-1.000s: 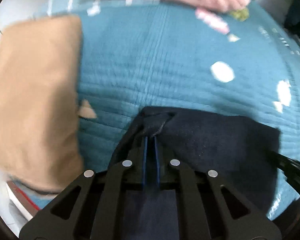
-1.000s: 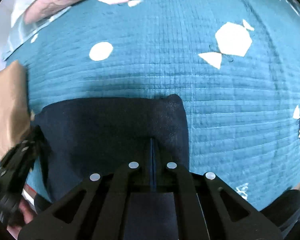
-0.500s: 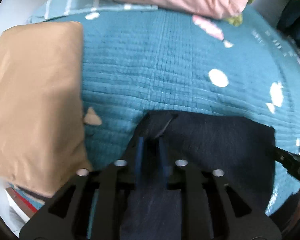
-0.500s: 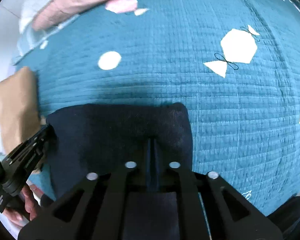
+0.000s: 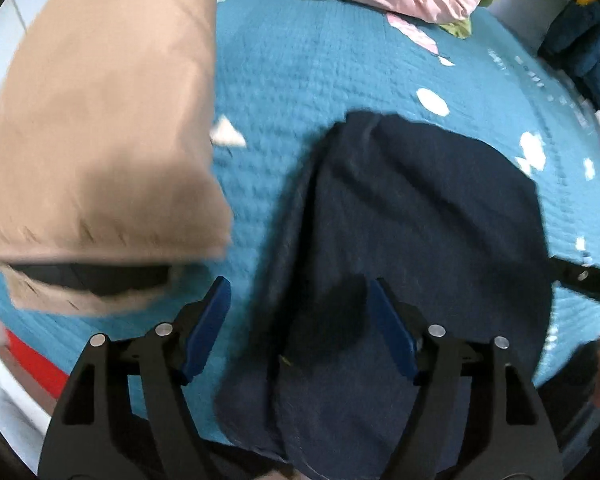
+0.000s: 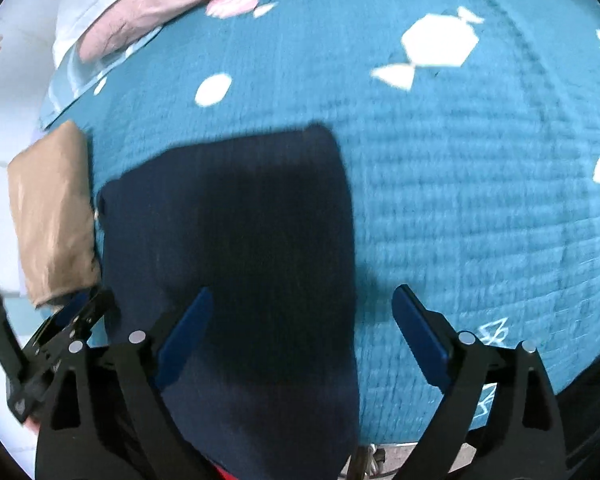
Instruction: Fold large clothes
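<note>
We held both grippers, left (image 5: 298, 326) and right (image 6: 302, 330), spread wide above a folded dark garment (image 6: 236, 232). It looked soft and limp; its far corners seemed best to pinch.

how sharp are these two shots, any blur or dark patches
Left wrist view: motion blur smears the tan folded garment; gripper frame stays sharp. Right wrist view: quilt stitching is streaked, and a deep shadow darkens the navy garment.

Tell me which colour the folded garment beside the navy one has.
Tan. The folded garment shows best in the left wrist view, left of the navy one.
</note>
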The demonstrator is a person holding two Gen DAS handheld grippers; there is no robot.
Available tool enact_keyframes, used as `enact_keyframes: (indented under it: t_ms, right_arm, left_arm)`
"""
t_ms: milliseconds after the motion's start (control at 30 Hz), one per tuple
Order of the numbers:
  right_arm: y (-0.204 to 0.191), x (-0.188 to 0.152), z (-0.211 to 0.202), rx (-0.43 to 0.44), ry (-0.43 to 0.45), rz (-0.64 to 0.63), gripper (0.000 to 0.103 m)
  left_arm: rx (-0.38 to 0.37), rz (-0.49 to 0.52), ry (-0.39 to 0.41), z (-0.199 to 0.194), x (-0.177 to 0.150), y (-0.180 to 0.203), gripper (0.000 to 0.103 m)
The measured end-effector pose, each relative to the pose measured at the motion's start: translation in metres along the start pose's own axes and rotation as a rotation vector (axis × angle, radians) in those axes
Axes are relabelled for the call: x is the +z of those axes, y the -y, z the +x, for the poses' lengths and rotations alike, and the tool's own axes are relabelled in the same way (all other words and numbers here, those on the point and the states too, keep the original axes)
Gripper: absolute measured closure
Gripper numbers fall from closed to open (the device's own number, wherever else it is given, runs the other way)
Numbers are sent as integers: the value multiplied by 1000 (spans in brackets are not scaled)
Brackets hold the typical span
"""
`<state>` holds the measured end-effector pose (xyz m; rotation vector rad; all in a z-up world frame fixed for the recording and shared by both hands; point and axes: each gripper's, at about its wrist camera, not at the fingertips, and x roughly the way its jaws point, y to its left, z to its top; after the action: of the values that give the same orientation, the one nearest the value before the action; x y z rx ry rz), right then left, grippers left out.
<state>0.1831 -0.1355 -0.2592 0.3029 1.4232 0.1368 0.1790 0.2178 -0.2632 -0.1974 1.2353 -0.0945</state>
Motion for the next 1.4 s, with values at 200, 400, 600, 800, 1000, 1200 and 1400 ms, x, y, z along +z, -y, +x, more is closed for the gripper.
enact_keyframes:
  t_ms: [200,400,600,800,1000,1200,1400]
  right_arm:
    - [4,-30,16,101,-70,-31,10]
    - [13,-42,39,182,-73,61,6]
    - [4,-48,42,141,-5,52,6]
    - [-16,-58,29,58,93,-16,31]
    - [-17,-61,-2,138,150,2,64]
    - [-43,-63,-33,203,214,-58,74]
    - [-77,-62,-65,240,275,-148,76]
  left_arm:
    - [-130,-24,-65,14,-20,-6,15]
    - [-182,6,-85,22,-36,-5,8]
    - [-129,73,27,25,-54,6,11]
    - [-98,74,91,7,-63,6,58]
    - [-85,51,121,-11,-66,-1,77]
    - [-82,5,154,-31,-65,-7,93]
    - [-85,72,290,-87,-51,11,93]
